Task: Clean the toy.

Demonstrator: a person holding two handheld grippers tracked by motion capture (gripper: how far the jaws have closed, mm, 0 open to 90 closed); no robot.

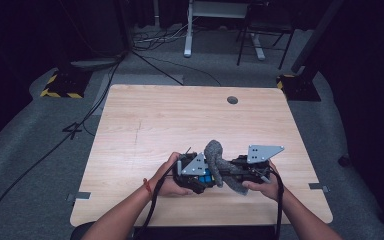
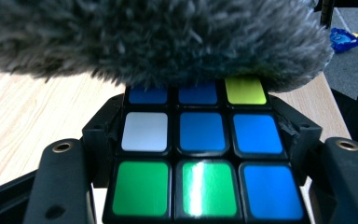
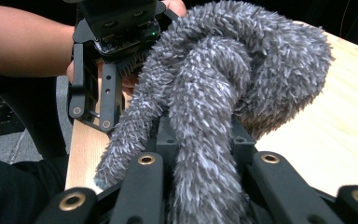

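My left gripper (image 1: 206, 178) is shut on a Rubik's cube (image 2: 200, 154), its black jaws pressing on the cube's left and right sides. The face towards the camera shows blue, green, white and yellow tiles. A grey fuzzy cloth (image 2: 158, 37) drapes over the cube's far edge and hides what lies beyond. My right gripper (image 3: 200, 140) is shut on that cloth (image 3: 214, 93), which bunches in thick folds between the jaws and reaches to the left gripper (image 3: 116, 28). In the high view both grippers meet near the table's front middle, with the cloth (image 1: 217, 160) between them.
The light wooden table (image 1: 180, 120) has a round cable hole (image 1: 232, 100) near its far edge. Cables trail from both grippers over the front edge. A small blue item (image 2: 342, 39) lies on the floor off the table's side. Desk legs (image 1: 187, 30) stand beyond.
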